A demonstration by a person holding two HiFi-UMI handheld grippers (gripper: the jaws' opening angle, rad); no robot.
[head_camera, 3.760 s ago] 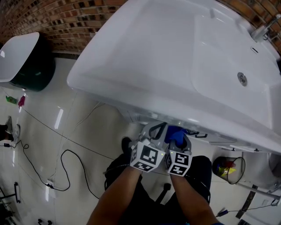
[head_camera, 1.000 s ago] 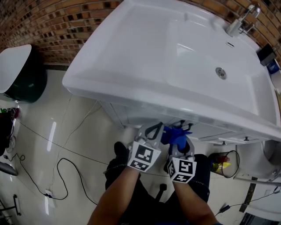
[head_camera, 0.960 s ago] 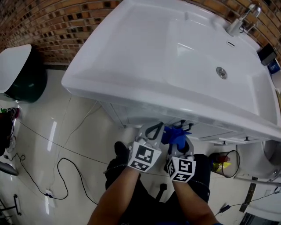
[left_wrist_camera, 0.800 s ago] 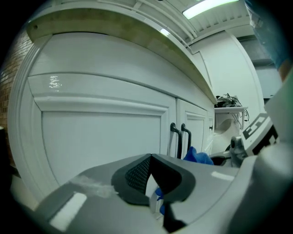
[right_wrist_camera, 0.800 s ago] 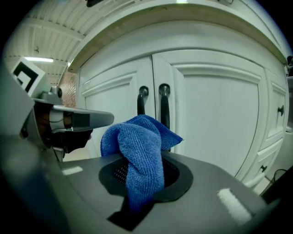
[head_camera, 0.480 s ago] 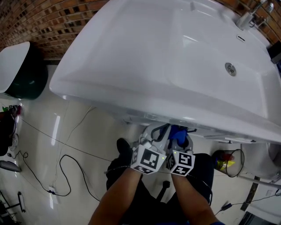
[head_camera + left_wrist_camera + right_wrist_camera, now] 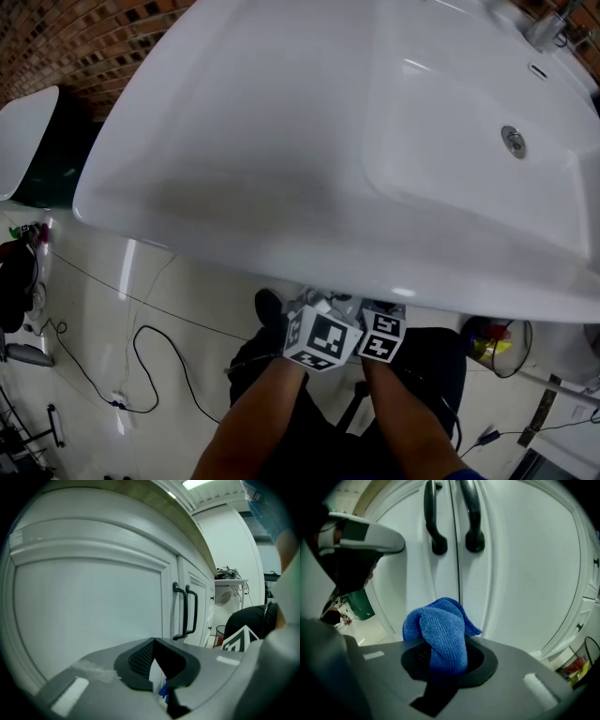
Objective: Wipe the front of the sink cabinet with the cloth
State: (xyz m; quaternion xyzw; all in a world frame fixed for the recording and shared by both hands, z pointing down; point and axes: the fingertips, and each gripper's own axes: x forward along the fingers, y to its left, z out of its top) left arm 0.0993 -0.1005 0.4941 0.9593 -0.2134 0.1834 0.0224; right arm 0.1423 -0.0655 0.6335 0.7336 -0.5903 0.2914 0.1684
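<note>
The white sink top (image 7: 281, 141) fills the head view and hides the cabinet front and both sets of jaws; only the two marker cubes show below its rim. My right gripper (image 7: 440, 663) is shut on a bunched blue cloth (image 7: 440, 634), held just short of the white cabinet doors (image 7: 525, 573), below the two black handles (image 7: 452, 520). My left gripper (image 7: 157, 670) is beside it, jaws shut with only a thin slit and a speck of blue in it, facing a white door panel (image 7: 93, 616) left of the handles (image 7: 186, 611).
A wire wastebasket (image 7: 494, 342) with rubbish stands on the floor at the right. A black cable (image 7: 159, 337) loops over the glossy floor at the left. A dark green, white-topped fixture (image 7: 33, 141) stands by the brick wall (image 7: 94, 37).
The head view has moved out over the sink. Both grippers have gone in under the rim toward the cabinet, so the blue cloth no longer shows from above.
</note>
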